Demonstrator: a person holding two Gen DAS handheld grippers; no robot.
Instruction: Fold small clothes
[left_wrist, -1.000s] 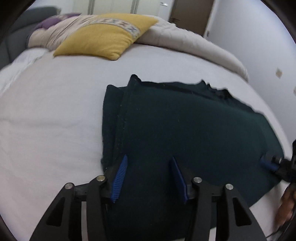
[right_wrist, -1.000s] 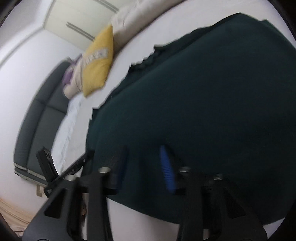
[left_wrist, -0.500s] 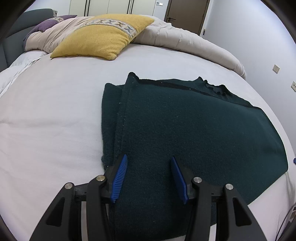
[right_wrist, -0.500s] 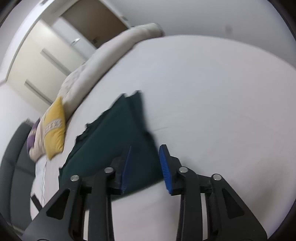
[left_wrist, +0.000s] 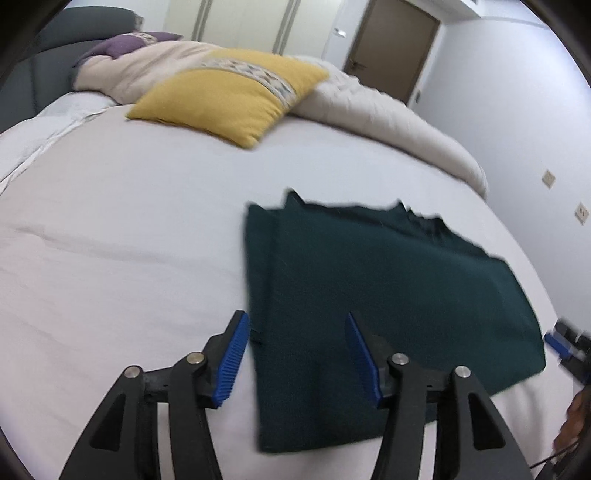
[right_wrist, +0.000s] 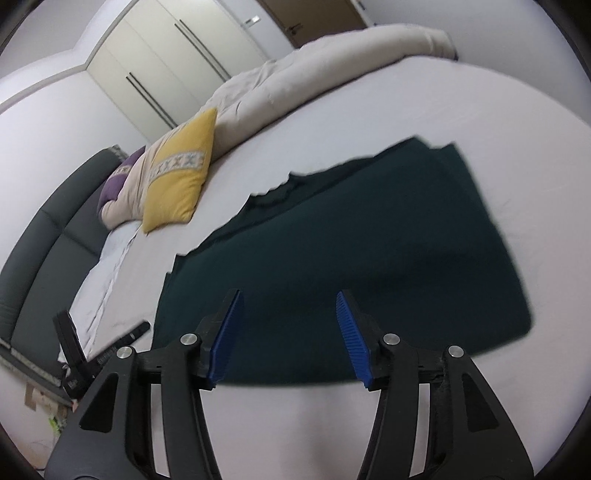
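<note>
A dark green garment (left_wrist: 388, 295) lies flat on the white bed, folded into a rough rectangle with a folded layer along its left side. It also shows in the right wrist view (right_wrist: 351, 266). My left gripper (left_wrist: 295, 354) is open and empty, hovering over the garment's near left corner. My right gripper (right_wrist: 286, 336) is open and empty, above the garment's near edge. A tip of the right gripper (left_wrist: 561, 343) shows at the right edge of the left wrist view, just off the garment's right edge.
A yellow pillow (left_wrist: 229, 99) and a beige duvet (left_wrist: 388, 114) lie at the far side of the white bed (left_wrist: 110, 258). A dark headboard (right_wrist: 44, 236) stands at the left. A black device (right_wrist: 74, 350) sits beside the bed's edge.
My left gripper pulled back and shifted left, so the garment sits farther off. The right gripper swung from the bare bed back over the garment and opened wider.
</note>
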